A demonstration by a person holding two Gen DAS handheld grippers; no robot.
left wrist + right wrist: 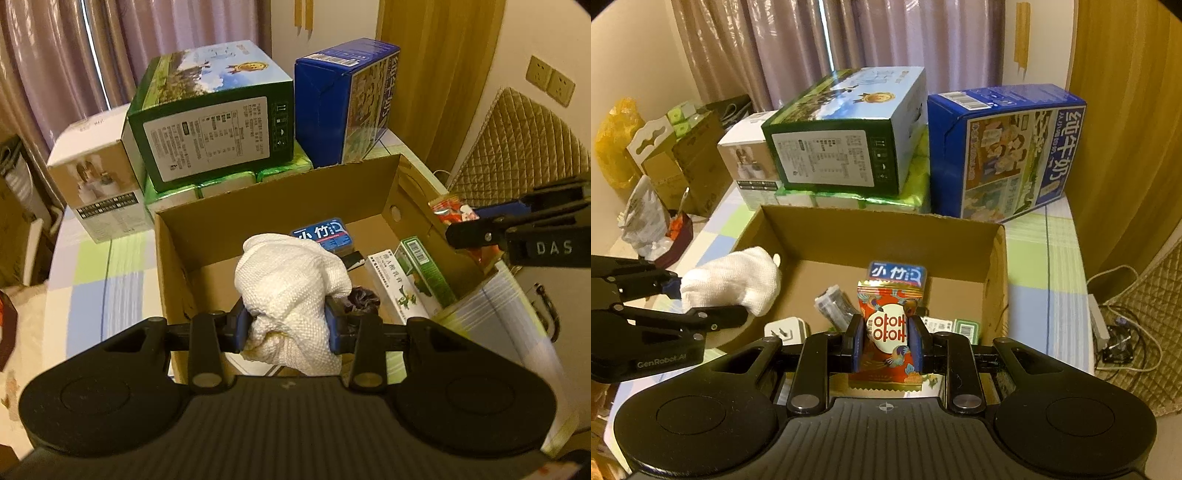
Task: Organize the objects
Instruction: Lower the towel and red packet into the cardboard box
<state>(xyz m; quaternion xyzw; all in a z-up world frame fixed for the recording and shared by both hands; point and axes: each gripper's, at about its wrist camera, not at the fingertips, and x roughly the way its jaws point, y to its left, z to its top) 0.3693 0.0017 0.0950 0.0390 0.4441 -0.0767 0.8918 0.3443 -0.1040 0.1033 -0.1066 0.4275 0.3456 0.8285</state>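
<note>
Two things held over one open cardboard box [820, 236]: white cloth [291, 291] pinched in left claw [286, 326], above the box's near-left part; red snack packet [888, 328] pinched in right claw [886, 341], above the near-right part. Inside the box: blue packet [897, 273] toward the back wall, white plug [786, 330] and clear-wrapped dark item [833, 304] near the front, two slim cartons [410, 277] leaning against the right wall. Bare floor at the box's back-left. Behind the far rim, crowding the bench [1045, 258]: green box [846, 129] on green packs, white box [96, 173] left, blue milk box [1008, 151] right. Open strips of bench either side.
</note>
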